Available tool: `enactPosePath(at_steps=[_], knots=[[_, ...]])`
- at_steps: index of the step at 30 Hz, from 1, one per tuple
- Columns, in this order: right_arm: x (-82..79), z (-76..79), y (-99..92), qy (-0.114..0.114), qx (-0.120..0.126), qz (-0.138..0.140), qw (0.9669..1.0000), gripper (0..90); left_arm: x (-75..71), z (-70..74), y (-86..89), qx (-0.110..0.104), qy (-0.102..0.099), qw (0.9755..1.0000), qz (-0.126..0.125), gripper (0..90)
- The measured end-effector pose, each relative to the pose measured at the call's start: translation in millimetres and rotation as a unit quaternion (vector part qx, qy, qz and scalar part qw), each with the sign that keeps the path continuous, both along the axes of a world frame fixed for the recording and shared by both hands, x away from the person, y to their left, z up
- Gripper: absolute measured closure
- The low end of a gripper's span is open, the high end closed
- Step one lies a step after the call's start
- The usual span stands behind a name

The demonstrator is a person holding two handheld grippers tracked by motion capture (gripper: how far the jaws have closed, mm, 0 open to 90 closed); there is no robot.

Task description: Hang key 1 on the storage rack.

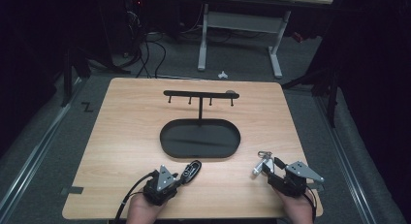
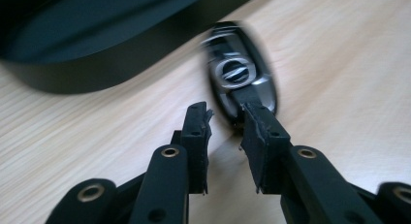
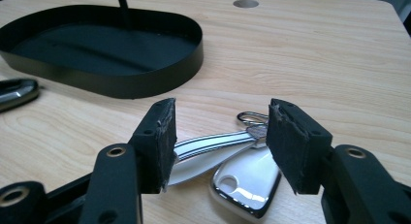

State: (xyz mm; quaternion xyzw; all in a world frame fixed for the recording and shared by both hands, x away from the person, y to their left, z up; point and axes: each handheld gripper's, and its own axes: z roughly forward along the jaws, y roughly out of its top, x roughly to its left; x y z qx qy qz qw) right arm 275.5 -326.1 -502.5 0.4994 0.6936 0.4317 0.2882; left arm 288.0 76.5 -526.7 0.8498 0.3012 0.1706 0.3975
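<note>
I'm looking down on a pale wood-grain worktop (image 1: 121, 136) set on grey carpet, with a white-legged desk (image 1: 240, 25) and trailing cables beyond it in a dark room. One black key stand (image 1: 200, 132) sits mid-worktop: an oval tray, a post, and a crossbar with four small hooks. Just in front of the tray's near rim lies one black car key fob (image 1: 192, 169) with a silver emblem; my left claw (image 2: 225, 122) is parted, its tips at the fob's near end, whether touching I cannot tell. Nearer me than the tray and off to its right lies one bunch of silver keys (image 3: 228, 151) with a chrome tag, between the spread jaws of my right claw (image 3: 218, 136), open, gripping nothing.
</note>
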Motion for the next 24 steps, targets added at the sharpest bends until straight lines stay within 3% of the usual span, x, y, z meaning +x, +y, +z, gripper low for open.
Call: enactPosePath(at_steps=[3, 5, 8, 11, 16, 20, 24], knots=[[-2.3, 0.5, 0.4, -0.001, 0.000, -0.001, 1.0000, 44.9, -4.2, -0.1, -13.1, 0.004, -0.005, 0.9995, -0.030, 70.6], [-3.6, 0.6, -1.0, -0.001, 0.000, -0.002, 1.0000, 44.8, -4.5, 1.0, -15.6, 0.005, -0.009, 0.9993, -0.036, 70.5], [-5.0, -0.5, -4.0, 0.001, 0.001, -0.005, 1.0000, 44.7, -1.2, 3.8, -9.1, -0.005, -0.014, 0.9996, -0.025, 70.5], [-7.8, -1.9, -6.7, 0.004, -0.001, -0.006, 1.0000, 44.6, 8.2, 5.8, 4.5, -0.017, -0.015, 0.9997, 0.005, 71.7], [-15.8, -2.7, -13.6, 0.006, -0.004, -0.014, 0.9999, 44.6, 25.4, 2.2, 10.5, -0.014, -0.007, 0.9988, 0.046, 73.0], [-24.3, -2.8, -22.8, 0.007, -0.001, -0.030, 0.9995, 44.6, 31.6, 1.0, -0.1, -0.007, -0.006, 0.9991, 0.042, 73.0], [-33.0, -2.7, -32.7, 0.008, 0.000, -0.045, 0.9989, 44.8, 28.2, 3.0, -13.7, -0.003, -0.014, 0.9998, 0.016, 74.1]])
